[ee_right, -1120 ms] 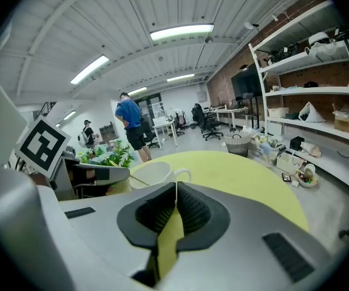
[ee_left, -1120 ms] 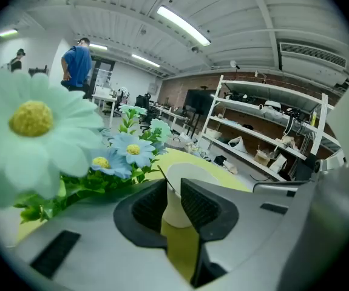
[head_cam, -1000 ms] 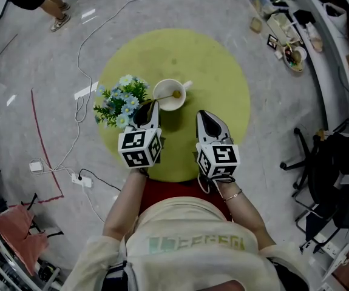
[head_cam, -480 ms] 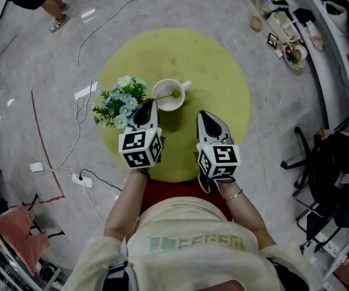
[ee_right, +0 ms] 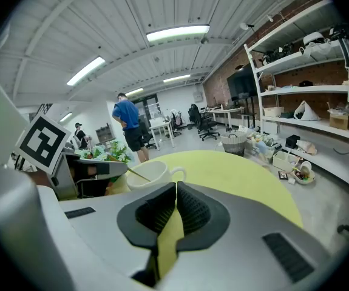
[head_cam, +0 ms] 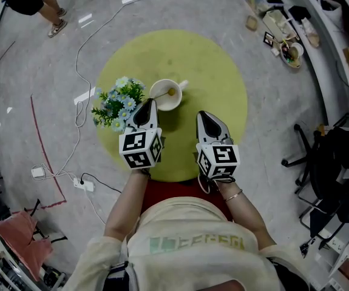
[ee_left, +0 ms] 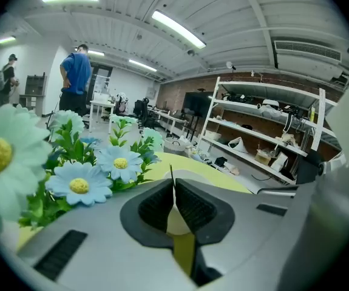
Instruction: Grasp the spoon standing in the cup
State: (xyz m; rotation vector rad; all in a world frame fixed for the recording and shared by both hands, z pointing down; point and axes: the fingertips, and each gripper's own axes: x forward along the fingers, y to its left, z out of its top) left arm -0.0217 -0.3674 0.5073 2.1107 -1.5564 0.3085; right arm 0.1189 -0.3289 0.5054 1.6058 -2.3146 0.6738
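A glossy grey floor (head_cam: 40, 59) carries a round, matte yellow-green table (head_cam: 216, 65). White cables (head_cam: 77, 111) trail over the floor at the left. On the table's left part stands a bunch of flowers (head_cam: 116, 102) with pale blue and white petals and green leaves. The left gripper (head_cam: 148, 103), grey with ribbed black pads, hovers just beside the flowers. Its jaws are pressed together with nothing between them, tips near the cup's rim. The round white cup (head_cam: 159, 102) sits just right of the flowers. The slender spoon (head_cam: 172, 91) leans inside it, ungrasped. The right gripper (head_cam: 203, 115), jaws likewise closed and empty, hovers right of the cup, apart from it. A black office chair (head_cam: 326, 162) stands at the far right.
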